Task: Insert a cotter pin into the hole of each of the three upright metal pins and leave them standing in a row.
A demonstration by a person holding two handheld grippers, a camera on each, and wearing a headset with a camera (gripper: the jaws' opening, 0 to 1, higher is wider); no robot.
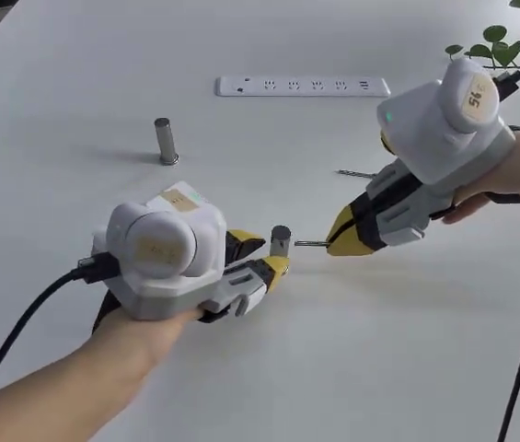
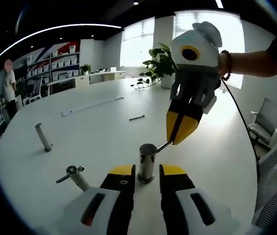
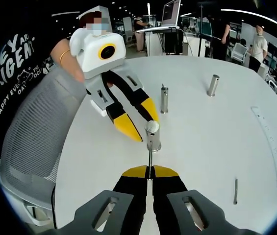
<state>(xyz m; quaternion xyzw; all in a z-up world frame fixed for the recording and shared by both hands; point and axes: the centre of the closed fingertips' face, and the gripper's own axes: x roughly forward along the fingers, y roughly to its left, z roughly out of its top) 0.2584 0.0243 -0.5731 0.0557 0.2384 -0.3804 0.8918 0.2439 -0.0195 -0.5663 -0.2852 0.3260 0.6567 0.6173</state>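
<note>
White table (image 1: 75, 55), matte and mostly bare; white power strip (image 1: 302, 87) flat at 12 o'clock near the far edge; plant (image 1: 499, 41) leaves at the 1 o'clock corner.

Left gripper (image 1: 264, 255) comes in from 8 o'clock; its jaws sit either side of an upright metal pin (image 1: 280, 241) standing near the table's middle; in the left gripper view the jaws are close by the pin's base, but can't tell if they pinch it or only flank it.

Right gripper (image 1: 338, 244) comes in from 3 o'clock, jaws clenched on a cotter pin (image 1: 310, 244) held level; its free end meets the metal pin's side near the top; can't tell if it is in the hole.

Second pin (image 1: 165, 141) upright at 10 o'clock of the metal pin, well apart, nothing through it; third pin (image 3: 164, 99) upright just beyond the left gripper, with a fitted cotter pin (image 2: 62, 178) across its top; spare cotter pin (image 1: 356, 173) flat on the table at 1 o'clock of the metal pin.

Room in the gripper views: open office; big bright windows (image 2: 204, 29); shelves (image 2: 55, 61) along the far wall; grey mesh chair (image 3: 35, 137) at the table edge; light strips on a dark ceiling; people standing far back.
</note>
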